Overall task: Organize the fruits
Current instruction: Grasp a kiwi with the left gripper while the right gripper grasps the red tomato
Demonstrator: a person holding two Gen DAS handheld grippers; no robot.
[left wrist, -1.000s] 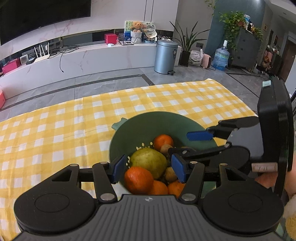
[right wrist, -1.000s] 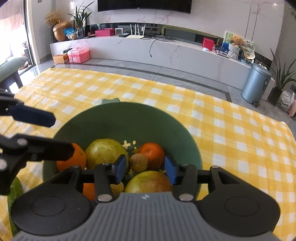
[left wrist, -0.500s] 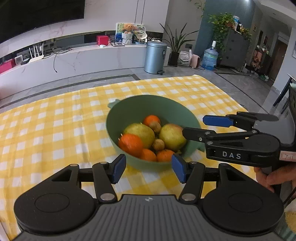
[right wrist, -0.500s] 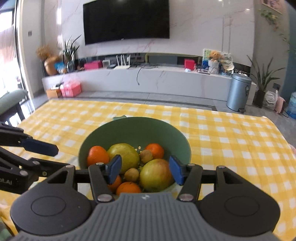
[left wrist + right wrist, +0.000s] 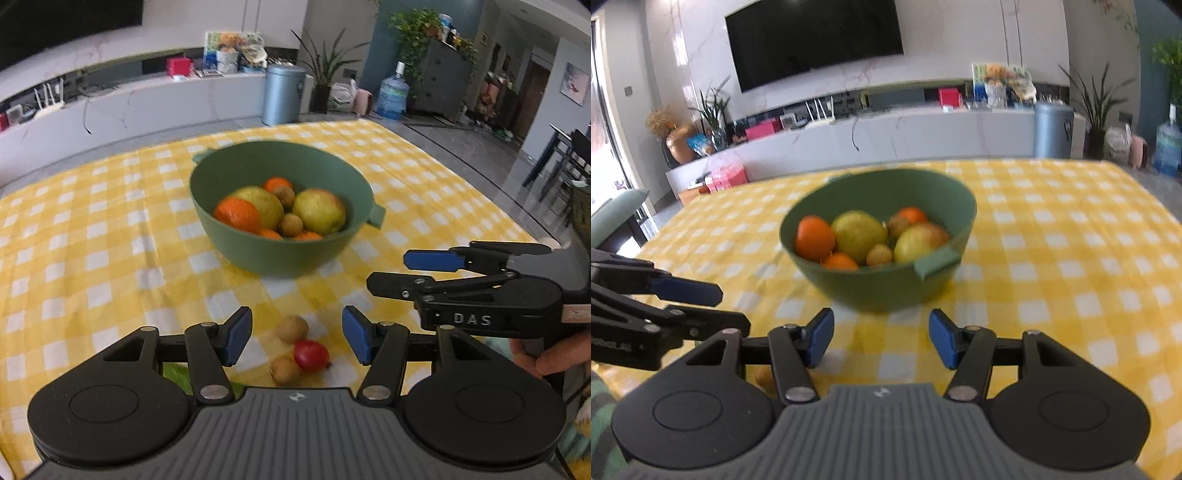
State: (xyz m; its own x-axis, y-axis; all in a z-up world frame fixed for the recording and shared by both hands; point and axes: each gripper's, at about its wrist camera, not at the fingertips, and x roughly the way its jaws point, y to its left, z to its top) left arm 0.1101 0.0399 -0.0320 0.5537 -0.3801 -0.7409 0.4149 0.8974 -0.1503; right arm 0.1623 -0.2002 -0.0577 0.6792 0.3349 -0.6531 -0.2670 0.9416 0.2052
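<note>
My desk (image 5: pixel 92 229) is covered by a yellow and white checked cloth, and the green bowl (image 5: pixel 258 254) stands near its middle, a small tab handle on its rim on the side towards my right gripper.

In the bowl lie two yellow-green pears (image 5: pixel 321 210), touching each other's neighbours: one leans on the near right wall, the other sits left of it. Oranges (image 5: pixel 238 216) are packed round them, the biggest against the bowl's near left wall, one at the back, and two more half hidden low at the front. Small brown fruits (image 5: pixel 291 224) are wedged between the pears.

On the near side of the bowl, apart from it, three little fruits lie on the cloth: a brown one (image 5: pixel 292 328), a red one (image 5: pixel 311 355) just nearer, and a second brown one (image 5: pixel 284 371) touching the red.

My left gripper (image 5: pixel 295 336) hangs over these three with its jaws standing apart, holding nothing. My right gripper (image 5: pixel 881 338), to the bowl's near right, has just been opening its jaws; they stand apart and nothing is between them.
</note>
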